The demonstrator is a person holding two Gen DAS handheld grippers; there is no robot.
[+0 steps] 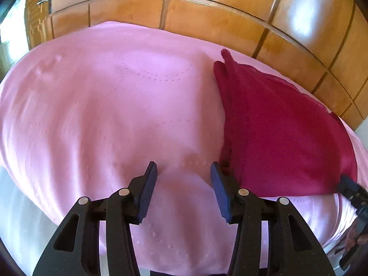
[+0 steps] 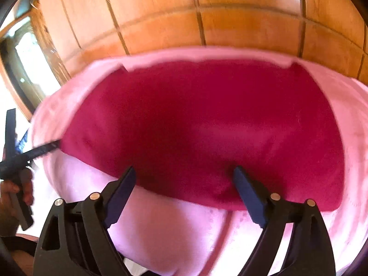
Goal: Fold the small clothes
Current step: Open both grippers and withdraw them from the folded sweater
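Observation:
A crimson garment point(image 2: 202, 124) lies spread flat on the pink bedspread point(image 2: 161, 230). My right gripper point(image 2: 184, 171) hovers at its near edge, jaws wide apart, with cloth below them but nothing pinched. In the left wrist view the same garment point(image 1: 283, 133) lies to the right. My left gripper point(image 1: 184, 168) is open over the bare pink bedspread point(image 1: 103, 115), and its right finger point(image 1: 217, 179) sits just beside the garment's near left corner. One of the right gripper's fingers point(image 1: 348, 185) shows at the garment's near right corner.
A glossy wooden panelled wall point(image 1: 207, 18) runs behind the bed. White floor point(image 1: 16, 207) shows past the bed's left edge. A person's hand point(image 2: 16, 191) holds the left gripper's handle at the left of the right wrist view.

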